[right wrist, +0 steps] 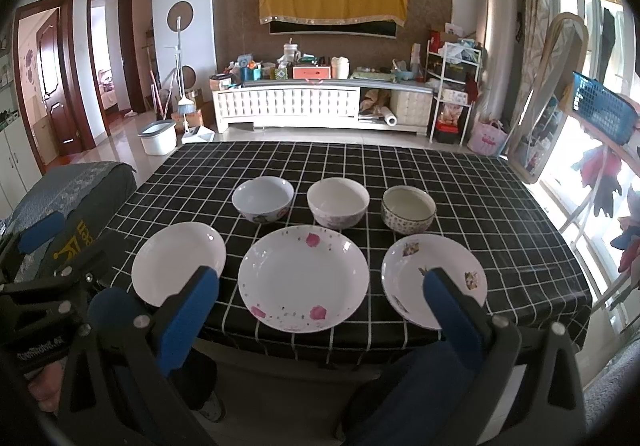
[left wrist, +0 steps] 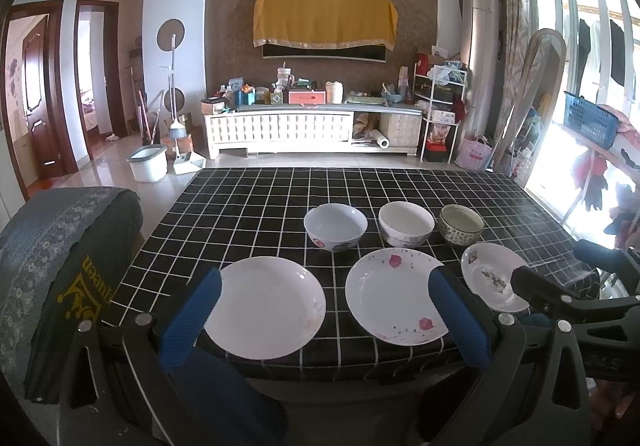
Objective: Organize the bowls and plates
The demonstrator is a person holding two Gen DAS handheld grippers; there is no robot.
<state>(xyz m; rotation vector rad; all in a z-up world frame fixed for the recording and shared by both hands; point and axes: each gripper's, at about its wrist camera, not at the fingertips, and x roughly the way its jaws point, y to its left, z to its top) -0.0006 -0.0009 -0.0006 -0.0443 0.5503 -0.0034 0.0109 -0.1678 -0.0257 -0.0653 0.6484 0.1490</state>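
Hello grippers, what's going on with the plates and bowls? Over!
Left gripper open, empty. Right gripper open, empty. Three plates in the near row, three bowls behind, all separate, none stacked. Nothing blocking them.

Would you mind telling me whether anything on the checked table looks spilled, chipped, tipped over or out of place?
Nothing stands out: three white plates lie flat in the near row, three bowls stand upright behind them, all apart on the black checked tablecloth, with no visible spill or chip.
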